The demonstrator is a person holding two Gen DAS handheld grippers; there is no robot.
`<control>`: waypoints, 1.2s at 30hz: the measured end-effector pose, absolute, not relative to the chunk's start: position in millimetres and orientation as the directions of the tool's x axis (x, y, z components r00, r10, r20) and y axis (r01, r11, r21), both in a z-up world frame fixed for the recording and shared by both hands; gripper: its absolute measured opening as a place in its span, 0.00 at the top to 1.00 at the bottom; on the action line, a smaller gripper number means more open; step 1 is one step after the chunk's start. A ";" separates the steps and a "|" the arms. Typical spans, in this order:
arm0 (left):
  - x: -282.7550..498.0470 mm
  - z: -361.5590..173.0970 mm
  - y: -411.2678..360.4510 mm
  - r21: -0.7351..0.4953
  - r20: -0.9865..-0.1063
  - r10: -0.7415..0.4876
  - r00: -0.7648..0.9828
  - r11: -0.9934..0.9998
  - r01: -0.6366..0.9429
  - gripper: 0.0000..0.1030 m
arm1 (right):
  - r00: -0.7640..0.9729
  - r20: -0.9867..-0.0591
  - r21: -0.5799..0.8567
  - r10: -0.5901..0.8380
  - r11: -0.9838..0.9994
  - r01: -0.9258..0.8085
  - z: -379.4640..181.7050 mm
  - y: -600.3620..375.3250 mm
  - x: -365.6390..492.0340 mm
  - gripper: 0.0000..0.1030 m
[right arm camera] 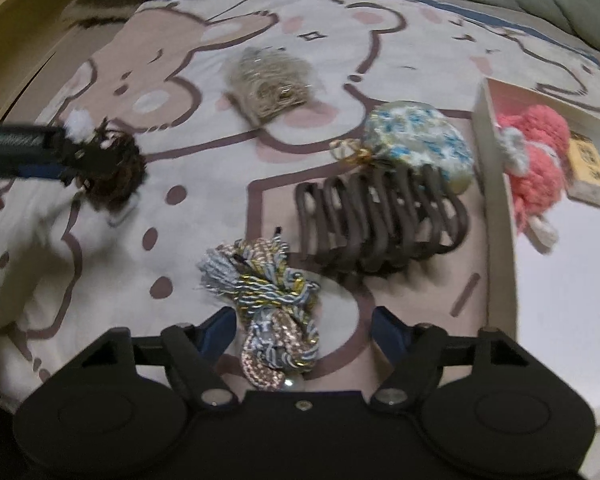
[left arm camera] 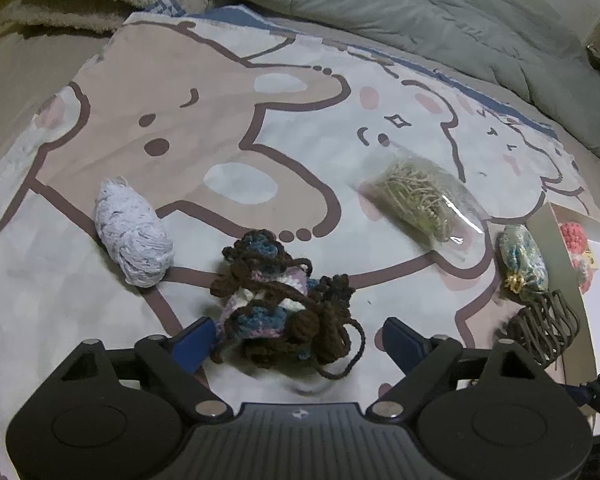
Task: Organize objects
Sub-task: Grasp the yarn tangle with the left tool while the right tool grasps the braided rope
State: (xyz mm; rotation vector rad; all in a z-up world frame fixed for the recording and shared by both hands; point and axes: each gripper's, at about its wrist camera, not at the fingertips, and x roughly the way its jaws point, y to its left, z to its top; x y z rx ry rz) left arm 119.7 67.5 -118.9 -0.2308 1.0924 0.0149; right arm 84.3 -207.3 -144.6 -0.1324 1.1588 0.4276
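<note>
My left gripper (left arm camera: 298, 334) is open with a brown, blue and white crocheted yarn bundle (left arm camera: 278, 300) lying between its blue fingers on the cartoon bedspread. It also shows in the right wrist view (right arm camera: 112, 174), at the left gripper's tip. My right gripper (right arm camera: 304, 330) is open around a braided blue, gold and pink cord bundle (right arm camera: 270, 304). A brown wavy hair clip (right arm camera: 380, 220) lies just beyond it. A blue-white knitted pouch (right arm camera: 420, 142) sits behind the clip. A white box (right arm camera: 496, 184) at the right holds a pink yarn piece (right arm camera: 536, 168).
A pale lilac yarn skein (left arm camera: 130, 234) lies left of the left gripper. A clear bag of beige cord (left arm camera: 418, 202) lies mid-bed. A grey-green quilt (left arm camera: 420, 8) is bunched at the far side. A small tan box (right arm camera: 590, 174) sits in the white box.
</note>
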 end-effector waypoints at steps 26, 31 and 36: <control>126.8 -132.9 68.1 -0.130 -0.899 -0.088 0.430 0.989 -0.071 0.44 | 0.271 -0.925 0.099 0.268 0.857 -0.506 -151.6 -184.8 88.5 0.59; 117.4 -111.2 68.5 -0.141 -0.871 -0.096 0.481 0.988 -0.059 0.44 | 0.317 -0.898 0.119 0.306 0.861 -0.495 -130.8 -186.4 87.9 0.60; 109.4 -85.4 68.8 -0.161 -0.834 -0.111 0.541 0.986 -0.047 0.44 | 0.383 -0.860 0.129 0.338 0.869 -0.478 -106.3 -188.5 86.7 0.60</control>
